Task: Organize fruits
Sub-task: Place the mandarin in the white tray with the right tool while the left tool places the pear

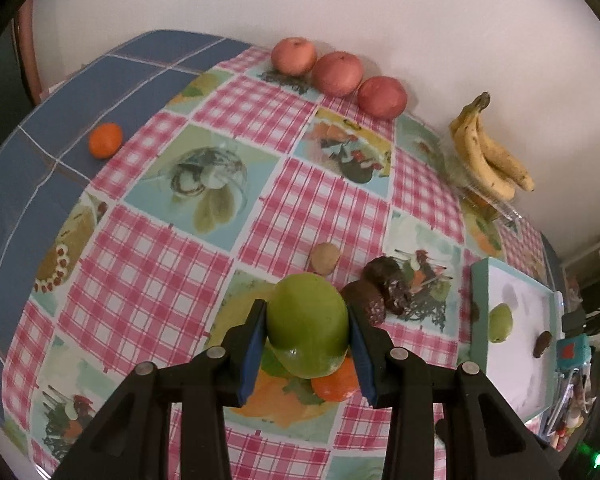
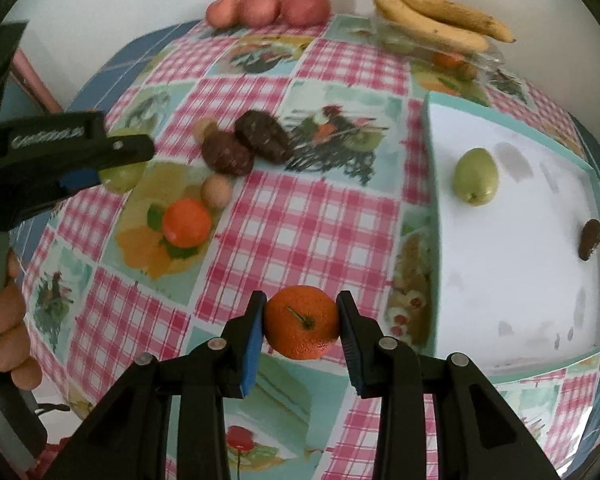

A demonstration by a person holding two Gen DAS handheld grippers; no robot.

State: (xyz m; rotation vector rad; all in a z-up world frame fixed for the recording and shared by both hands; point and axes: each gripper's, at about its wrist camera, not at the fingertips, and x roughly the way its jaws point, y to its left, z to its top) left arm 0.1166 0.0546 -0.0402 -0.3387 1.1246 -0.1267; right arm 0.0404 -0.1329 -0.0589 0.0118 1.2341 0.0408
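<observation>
I see white tray (image 2: 500,280) holding one green fruit (image 2: 475,176), one dark fruit (image 2: 590,239). My left gripper (image 1: 307,334) clamped on green guava (image 1: 307,322); right gripper (image 2: 302,324) clamped on orange tangerine (image 2: 302,322), just beside tray.

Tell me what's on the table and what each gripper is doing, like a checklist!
Surface: table with a checked fruit-print cloth.
Job's things: white tray holding a green fruit and a dark fruit; three apples and bananas by the wall; loose tangerine, two dark fruits.
Clutter: clear plastic box under the bananas.
Grippers: left gripper shut on a green fruit; right gripper shut on a tangerine.
Cables: nothing seen.
Surroundings: pale wall.
</observation>
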